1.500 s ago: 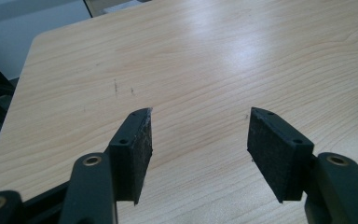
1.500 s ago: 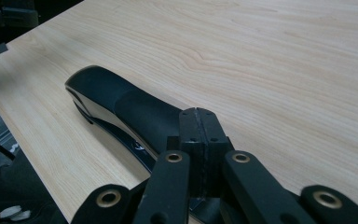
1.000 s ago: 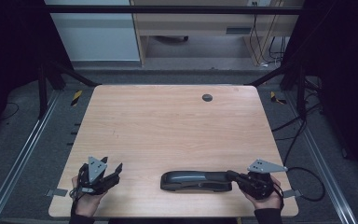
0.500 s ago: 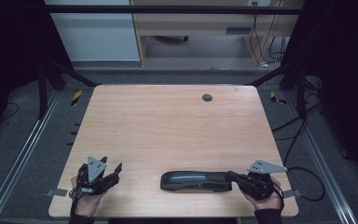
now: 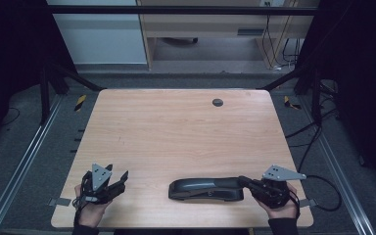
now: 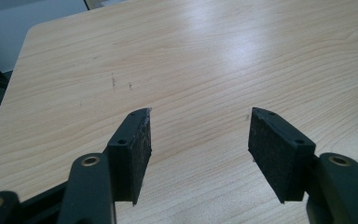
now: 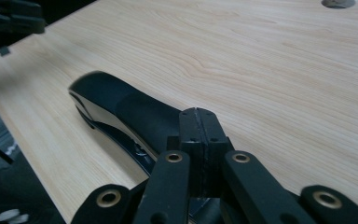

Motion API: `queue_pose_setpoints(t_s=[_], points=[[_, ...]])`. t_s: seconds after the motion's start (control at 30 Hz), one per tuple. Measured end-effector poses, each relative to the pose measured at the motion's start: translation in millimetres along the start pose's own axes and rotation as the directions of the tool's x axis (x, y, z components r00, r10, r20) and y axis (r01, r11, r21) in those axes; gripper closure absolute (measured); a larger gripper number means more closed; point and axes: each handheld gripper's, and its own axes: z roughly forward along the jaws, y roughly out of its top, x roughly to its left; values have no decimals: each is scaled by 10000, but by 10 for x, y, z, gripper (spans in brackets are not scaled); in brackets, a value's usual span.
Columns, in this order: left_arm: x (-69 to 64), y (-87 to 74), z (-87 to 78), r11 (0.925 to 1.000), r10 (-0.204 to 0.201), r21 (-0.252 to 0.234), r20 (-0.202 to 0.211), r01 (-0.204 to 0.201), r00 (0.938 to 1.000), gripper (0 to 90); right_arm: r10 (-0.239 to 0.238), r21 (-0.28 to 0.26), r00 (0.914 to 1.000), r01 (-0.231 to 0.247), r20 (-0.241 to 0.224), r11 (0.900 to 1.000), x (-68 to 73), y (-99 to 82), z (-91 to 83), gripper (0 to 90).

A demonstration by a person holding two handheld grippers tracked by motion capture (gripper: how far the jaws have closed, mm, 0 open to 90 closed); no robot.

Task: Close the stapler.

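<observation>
A long black stapler (image 5: 205, 188) lies flat near the table's front edge, lengthwise left to right. My right gripper (image 5: 243, 180) is at its right end, jaws pressed together. In the right gripper view the shut right gripper (image 7: 199, 112) has nothing between its pads and sits over the rear of the stapler (image 7: 121, 105); I cannot tell whether it touches. My left gripper (image 5: 118, 178) rests at the front left, well apart from the stapler. The left gripper (image 6: 198, 126) stands open over bare wood, and its jaws have just opened slightly further, with nothing between them.
The wooden table (image 5: 176, 127) has a round dark grommet (image 5: 217, 102) near its far edge. A cable (image 5: 323, 182) trails off the right side from my right gripper. Metal frame rails run along both sides on the floor.
</observation>
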Motion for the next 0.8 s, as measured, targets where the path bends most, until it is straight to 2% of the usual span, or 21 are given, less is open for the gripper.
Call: queue_pose_setpoints(t_s=[0.1, 0.17, 0.33, 0.43, 0.6, 0.77, 0.8], points=[[5, -1, 4, 10000, -1, 23, 10, 1, 10000, 380, -1, -182, 9996, 7, 295, 9998, 8, 7, -3, 849], [7, -2, 6, 10000, -24, 29, 22, 24, 10000, 379, 38, -559, 9991, -14, 419, 9984, 4, 25, -34, 803], [3, -7, 22, 9999, 10, 144, 91, -11, 10000, 372, 163, -1289, 9933, -14, 1145, 9917, -60, 46, -109, 555], [8, -11, 33, 9998, 24, 185, 102, -26, 9999, 363, 413, -1515, 9841, -149, 1729, 9883, -163, 6, -124, 460], [33, -32, 69, 9995, -2, 324, 263, -7, 9997, 334, 938, -1417, 9655, -603, 2430, 9881, -365, -101, -110, 346], [61, -49, 119, 9979, 24, 646, 399, -50, 9992, 274, 1179, -1070, 9497, -903, 2900, 9902, -545, -219, -55, 299], [69, -54, 132, 9970, 54, 767, 406, -85, 9992, 267, 1212, -1022, 9488, -950, 2918, 9902, -568, -237, -43, 292]])
